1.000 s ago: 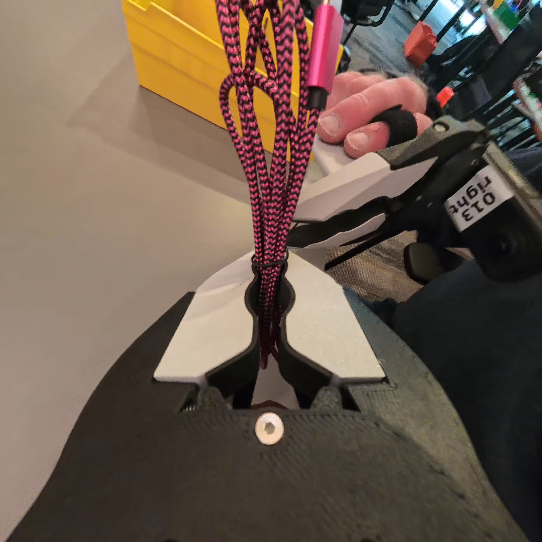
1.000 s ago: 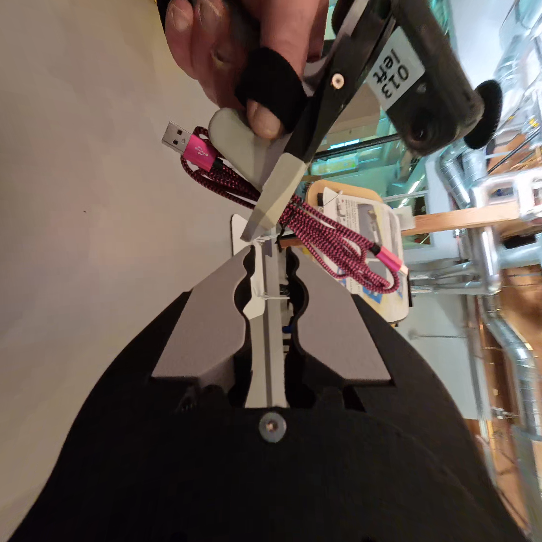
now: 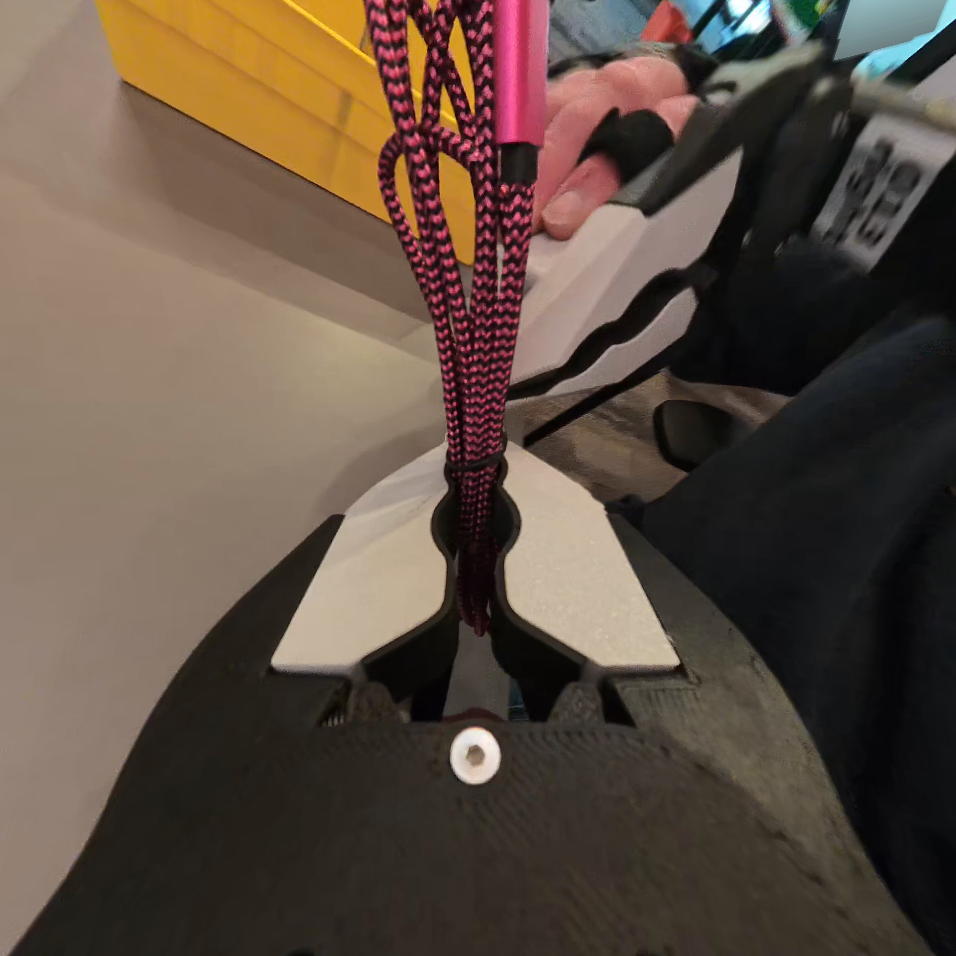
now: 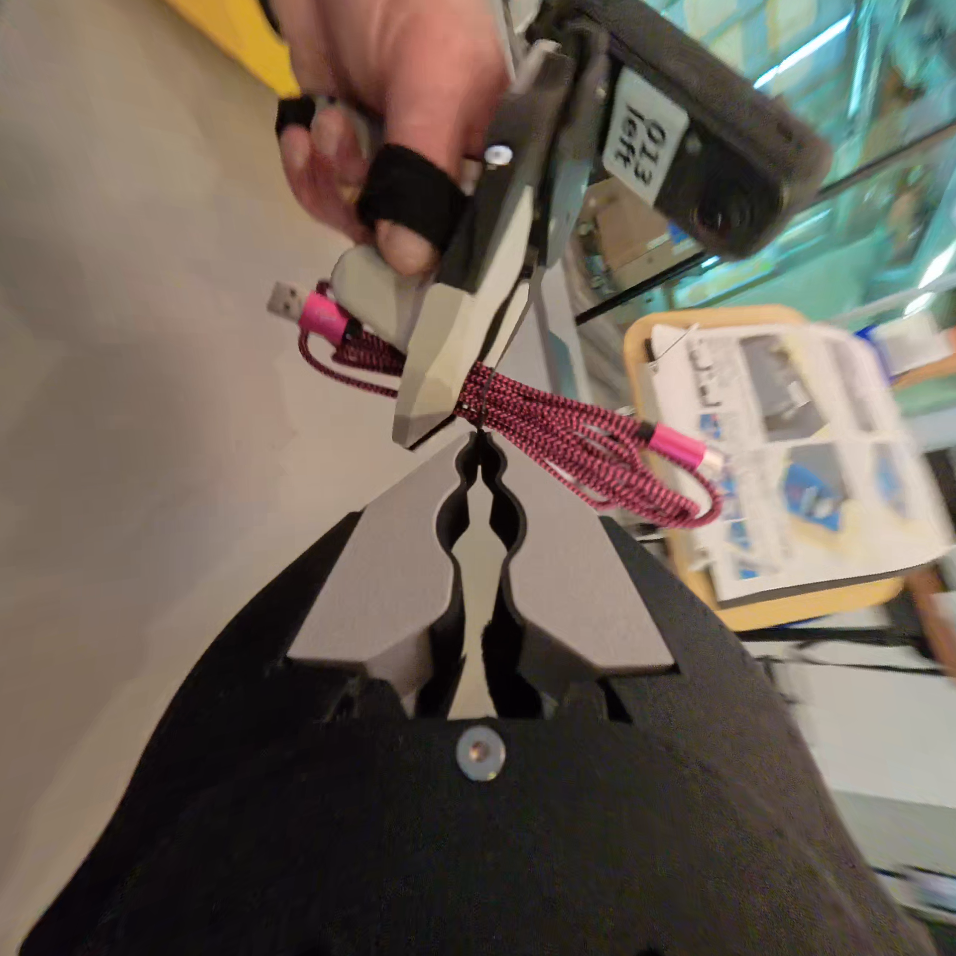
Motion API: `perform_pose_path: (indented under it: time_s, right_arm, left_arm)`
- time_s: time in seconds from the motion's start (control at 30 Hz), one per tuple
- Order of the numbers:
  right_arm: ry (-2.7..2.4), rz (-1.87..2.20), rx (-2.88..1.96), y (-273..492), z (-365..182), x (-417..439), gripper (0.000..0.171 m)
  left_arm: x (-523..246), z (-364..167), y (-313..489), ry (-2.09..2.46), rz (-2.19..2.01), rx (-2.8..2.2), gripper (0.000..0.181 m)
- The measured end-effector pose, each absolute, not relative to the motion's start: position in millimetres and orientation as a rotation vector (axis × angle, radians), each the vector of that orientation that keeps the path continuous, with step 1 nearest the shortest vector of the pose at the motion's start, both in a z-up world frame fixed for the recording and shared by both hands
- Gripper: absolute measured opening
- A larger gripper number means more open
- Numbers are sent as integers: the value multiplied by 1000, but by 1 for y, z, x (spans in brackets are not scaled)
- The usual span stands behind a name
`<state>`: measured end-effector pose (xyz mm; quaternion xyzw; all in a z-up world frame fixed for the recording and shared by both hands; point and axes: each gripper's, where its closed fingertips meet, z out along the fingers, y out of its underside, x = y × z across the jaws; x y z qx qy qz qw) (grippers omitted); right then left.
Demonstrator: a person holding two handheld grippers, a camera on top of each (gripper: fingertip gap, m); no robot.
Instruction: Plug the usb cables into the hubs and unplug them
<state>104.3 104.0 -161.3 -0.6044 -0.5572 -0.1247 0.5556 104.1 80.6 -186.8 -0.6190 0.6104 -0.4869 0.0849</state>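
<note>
Clamping the bundled cable (image 3: pixel 468 331), lengthwise along its fingers, the left gripper (image 3: pixel 476 496) hung over a beige table (image 3: pixel 155 414); the right gripper (image 4: pixel 478 460) pinched its thin black tie (image 4: pixel 483 414).

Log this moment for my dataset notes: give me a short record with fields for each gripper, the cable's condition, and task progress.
left gripper: shut on the bundled pink-and-black cable, gripping it near the black tie
right gripper: tips closed, apparently pinching the black tie at the bundle
cable: still coiled and tied; USB-A plug and small plug both free
backdrop: yellow bin on the table
hub: none visible
progress: nothing plugged in yet
</note>
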Motion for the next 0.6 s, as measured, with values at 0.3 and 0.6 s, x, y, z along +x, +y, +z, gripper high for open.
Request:
perform_pose_path:
  time_s: [0.3, 0.6]
  right_arm:
    - [-652, 928, -1683, 103, -155, 101, 0]
    - [-308, 1509, -1451, 102, -149, 98, 0]
  left_arm:
    - [111, -181, 98, 1867, -1019, -1535, 8]
    - [112, -176, 105, 1845, -893, -1424, 7]
